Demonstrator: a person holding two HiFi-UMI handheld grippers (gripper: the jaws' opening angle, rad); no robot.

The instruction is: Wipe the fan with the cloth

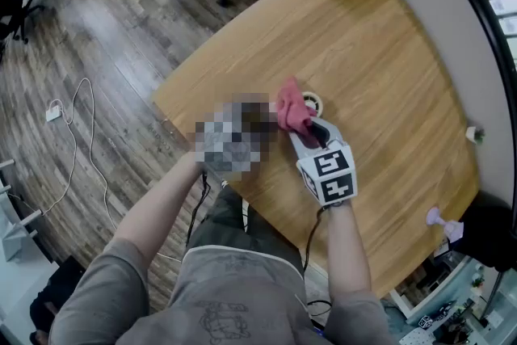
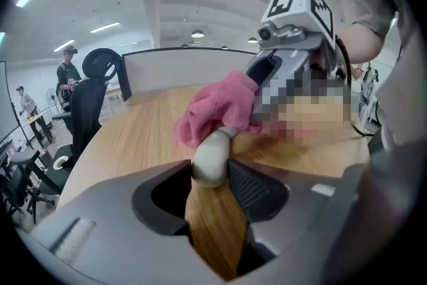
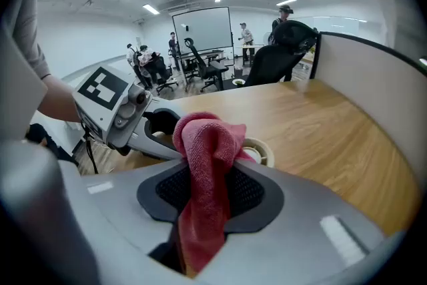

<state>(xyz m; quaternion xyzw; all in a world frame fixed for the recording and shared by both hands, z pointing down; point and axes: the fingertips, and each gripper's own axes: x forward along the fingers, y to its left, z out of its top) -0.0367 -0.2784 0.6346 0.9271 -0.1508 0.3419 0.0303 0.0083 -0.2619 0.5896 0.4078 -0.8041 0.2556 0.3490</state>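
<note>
Squeezing the pink cloth (image 3: 205,163) tight in the right gripper (image 3: 208,193), with both jaws pressing on it. Clamping the left gripper (image 2: 212,175) on the pale handle (image 2: 211,158) of the fan (image 3: 257,150), with the jaws fairly wide around it. Holding the little fan low over the wooden table (image 1: 380,69), right behind the cloth and touching it. Resting on the wood or not: hard telling.

Risking a few bad things, at a guess. Maybe pushing too hard with the cloth and twisting the round handle out of the left jaws, gripping it only near the tips. Maybe snagging a loose fold on the fan's ring and tugging the cloth out of the right jaws. Maybe rubbing just one side and leaving the rest dusty.

Showing the handle and the grip on it only in the left gripper view. Showing the fan's pale ring peeking out beside the cloth in the right gripper view, but no handle there. Hiding the left gripper under a blurry patch in the head view, yet showing the whole table and the floor (image 1: 97,52) around it.
</note>
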